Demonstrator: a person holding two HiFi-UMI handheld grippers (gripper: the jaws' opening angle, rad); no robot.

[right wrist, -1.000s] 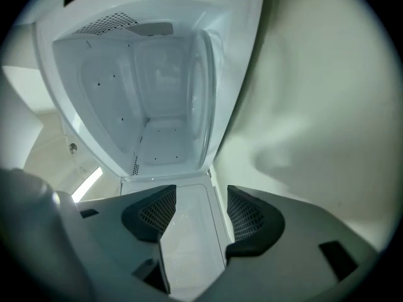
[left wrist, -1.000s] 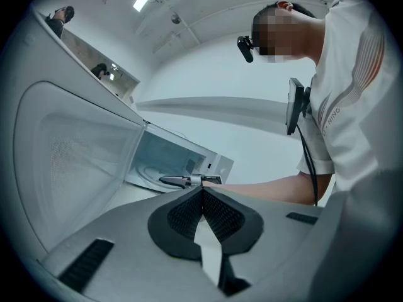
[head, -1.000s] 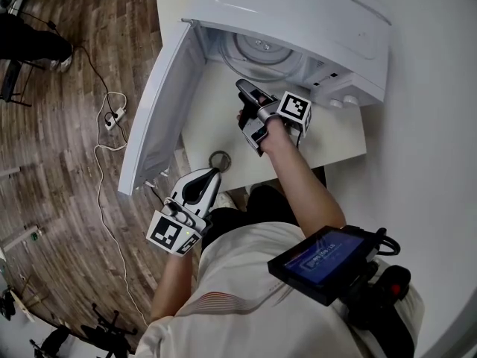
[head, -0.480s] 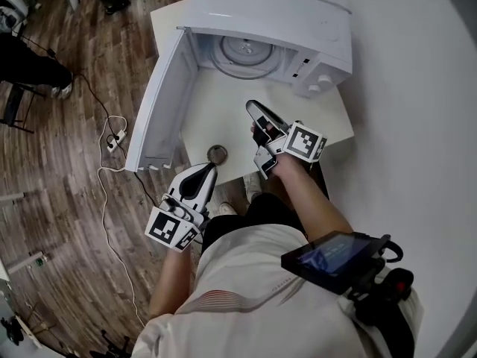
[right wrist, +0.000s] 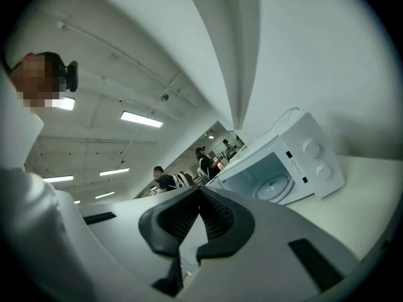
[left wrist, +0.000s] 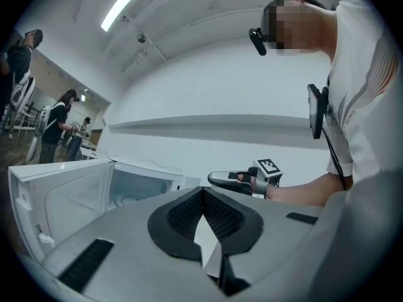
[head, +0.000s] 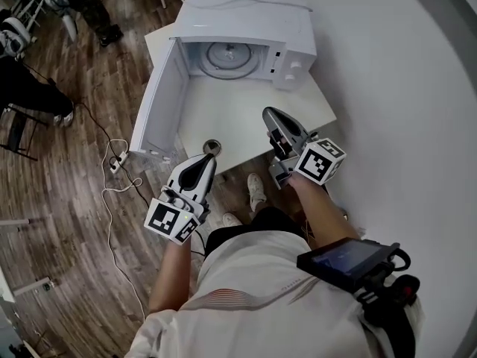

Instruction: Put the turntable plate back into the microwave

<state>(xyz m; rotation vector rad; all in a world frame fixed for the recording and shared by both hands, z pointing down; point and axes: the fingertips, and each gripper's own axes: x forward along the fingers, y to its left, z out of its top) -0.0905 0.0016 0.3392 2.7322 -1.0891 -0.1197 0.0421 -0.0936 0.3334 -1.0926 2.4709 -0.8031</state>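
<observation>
Since a second ago both of my tongs have come back from the microwave (head: pixel 246 13) and risen. The right one was at its mouth then and now hangs over the near edge of the table (head: pixel 231 118).

Far left is the brown plank floor (head: pixel 67 192), with a dark-clothed person (head: pixel 30 88) sitting at its edge. A pale cable (head: pixel 104 200) runs across the boards to a power strip (head: pixel 117 162).

Next comes the microwave door (head: pixel 160 103), swung wide open toward the floor side. My left gripper (head: pixel 206 161) is just off the table's front corner. Its jaws are pressed together with nothing in them. A small round ring-like thing (head: pixel 212 147) lies on the table edge just beyond its tip; I cannot tell what it is.

The white tabletop is otherwise bare in front of the oven. The turntable plate (head: pixel 229 57) lies flat inside the microwave's cavity, well apart from both tongs.

To the right, my right gripper (head: pixel 270 114) points toward the oven. Its jaws have just been closing and now meet, with nothing between them.

Beyond it is plain white wall (head: pixel 402 88). In the left gripper view a long ceiling lamp (left wrist: pixel 123 4) glows overhead.
</observation>
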